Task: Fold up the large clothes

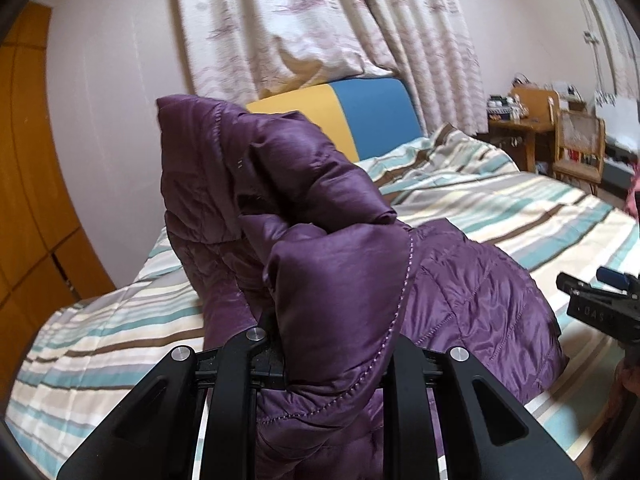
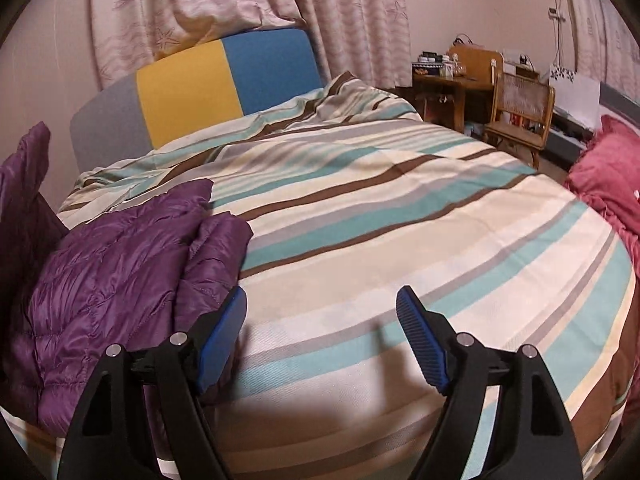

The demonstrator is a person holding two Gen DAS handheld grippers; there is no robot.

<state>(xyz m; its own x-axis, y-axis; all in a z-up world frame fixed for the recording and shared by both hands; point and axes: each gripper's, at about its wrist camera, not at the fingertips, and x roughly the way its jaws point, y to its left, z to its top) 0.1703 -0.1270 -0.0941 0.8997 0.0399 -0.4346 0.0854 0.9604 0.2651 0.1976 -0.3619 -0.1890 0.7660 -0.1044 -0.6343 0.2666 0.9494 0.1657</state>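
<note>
Here, the left gripper (image 1: pixel 332 344) is clamped on a bunched edge of the purple quilted jacket (image 1: pixel 320 216), lifting that part clear of the striped bed cover (image 1: pixel 500 208), probably so it can be carried over as a fold. The rest of the jacket lies heaped near the bed's edge. The right gripper (image 2: pixel 322 336) stands wide and empty just beside the jacket, over bare cover, likely freed to take a new hold. A pink garment (image 2: pixel 604 184) waits well apart.
</note>
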